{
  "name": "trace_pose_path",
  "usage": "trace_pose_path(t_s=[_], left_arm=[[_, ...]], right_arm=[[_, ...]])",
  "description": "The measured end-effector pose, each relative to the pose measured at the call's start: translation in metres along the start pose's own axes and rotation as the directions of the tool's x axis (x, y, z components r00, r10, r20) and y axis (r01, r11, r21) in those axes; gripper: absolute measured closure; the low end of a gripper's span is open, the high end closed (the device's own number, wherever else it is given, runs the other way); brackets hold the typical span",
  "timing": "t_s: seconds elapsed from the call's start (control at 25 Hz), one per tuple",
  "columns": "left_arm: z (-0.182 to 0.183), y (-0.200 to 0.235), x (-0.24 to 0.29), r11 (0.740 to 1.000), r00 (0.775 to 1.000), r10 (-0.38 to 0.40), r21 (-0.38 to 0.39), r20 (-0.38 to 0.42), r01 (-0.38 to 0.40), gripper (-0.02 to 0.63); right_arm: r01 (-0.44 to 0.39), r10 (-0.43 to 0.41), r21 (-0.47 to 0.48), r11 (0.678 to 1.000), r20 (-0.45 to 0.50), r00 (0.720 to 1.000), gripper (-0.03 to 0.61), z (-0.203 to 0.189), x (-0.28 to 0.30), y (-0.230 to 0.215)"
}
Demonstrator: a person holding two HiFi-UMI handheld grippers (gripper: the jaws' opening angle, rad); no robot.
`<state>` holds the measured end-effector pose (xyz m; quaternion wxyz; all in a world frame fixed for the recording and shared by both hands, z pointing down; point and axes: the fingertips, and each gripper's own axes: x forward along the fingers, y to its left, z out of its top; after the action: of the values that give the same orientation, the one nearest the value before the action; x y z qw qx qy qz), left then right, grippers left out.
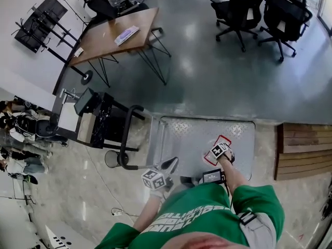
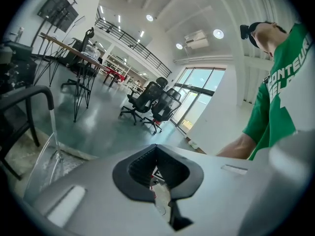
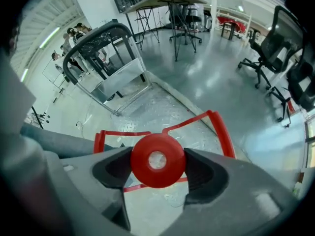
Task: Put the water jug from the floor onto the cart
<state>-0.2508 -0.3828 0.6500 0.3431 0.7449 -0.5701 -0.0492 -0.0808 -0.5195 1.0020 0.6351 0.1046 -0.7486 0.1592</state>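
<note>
**A:** Where is the water jug (image 1: 211, 155)?

**B:** It is over the cart (image 1: 194, 131), not on the floor. It is past the middle of the deck, toward the end away from the cart handle (image 1: 128, 139) and close to the edge nearest the person.

**A:** Which gripper has it?

**B:** The right gripper (image 1: 223, 155). In its own view the jaws are clamped on either side of the red cap (image 3: 157, 160), so the jug hangs straight below the gripper. The jug's long axis is upright with the cap on top, and the red carrying handle (image 3: 224, 132) loops out past the cap.

**A:** And the left gripper (image 2: 157, 149)?

**B:** Its jaws are pressed together with nothing between them. It is held near the person's body, beside the corner of the deck by the cart handle, so the right one is plainly the closer of the two.

**A:** Is the jug standing on the deck?

**B:** I cannot tell, because no view shows its base. If it is not down, I would say the next move is straight down and then letting go of the cap.

**A:** Is there any water in it?

**B:** The body is clear and the deck's pattern shows through it. I cannot tell how full it is.
</note>
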Motion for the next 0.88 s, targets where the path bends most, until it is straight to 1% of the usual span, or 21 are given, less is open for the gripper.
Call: trace_pose_path(t_s=[0.08,0.2,0.28,0.32,0.44,0.6,0.76,0.88], left_arm=[[-0.002,0.002,0.000,1.000,1.000,0.016,-0.010,0.008,-0.016,0.614],[-0.005,0.001,0.000,0.999,0.999,0.028,-0.024,0.019,-0.027,0.614],[-0.005,0.001,0.001,0.999,0.999,0.028,-0.029,0.027,-0.027,0.614],[-0.005,0.001,0.001,0.999,0.999,0.027,-0.031,0.032,-0.026,0.614],[-0.006,0.001,0.004,0.999,0.999,0.020,-0.036,0.039,-0.018,0.614],[-0.003,-0.004,0.005,1.000,0.999,-0.018,-0.022,0.028,0.019,0.614],[0.007,0.000,-0.003,0.999,0.998,-0.047,-0.001,0.038,0.048,0.614],[0.012,0.004,-0.010,0.997,0.996,-0.075,0.009,0.042,0.075,0.614]], right_arm=[[-0.051,0.049,-0.054,0.997,-0.032,0.998,0.279,0.010,0.009,0.008],[-0.088,0.076,-0.087,0.992,-0.131,0.988,0.273,-0.001,0.015,0.020],[-0.072,0.057,-0.079,0.994,-0.180,0.982,0.268,-0.017,0.012,0.020],[-0.066,0.051,-0.077,0.995,-0.183,0.982,0.268,-0.023,0.012,0.019],[-0.089,0.080,-0.062,0.994,-0.136,0.987,0.259,-0.028,0.017,0.020],[-0.096,0.093,-0.019,0.995,-0.133,0.987,0.259,-0.031,0.015,0.024],[-0.052,0.054,0.032,0.998,-0.088,0.995,0.261,-0.024,-0.002,0.013],[-0.018,0.019,0.065,0.998,-0.014,1.000,0.262,-0.011,-0.022,0.006]])
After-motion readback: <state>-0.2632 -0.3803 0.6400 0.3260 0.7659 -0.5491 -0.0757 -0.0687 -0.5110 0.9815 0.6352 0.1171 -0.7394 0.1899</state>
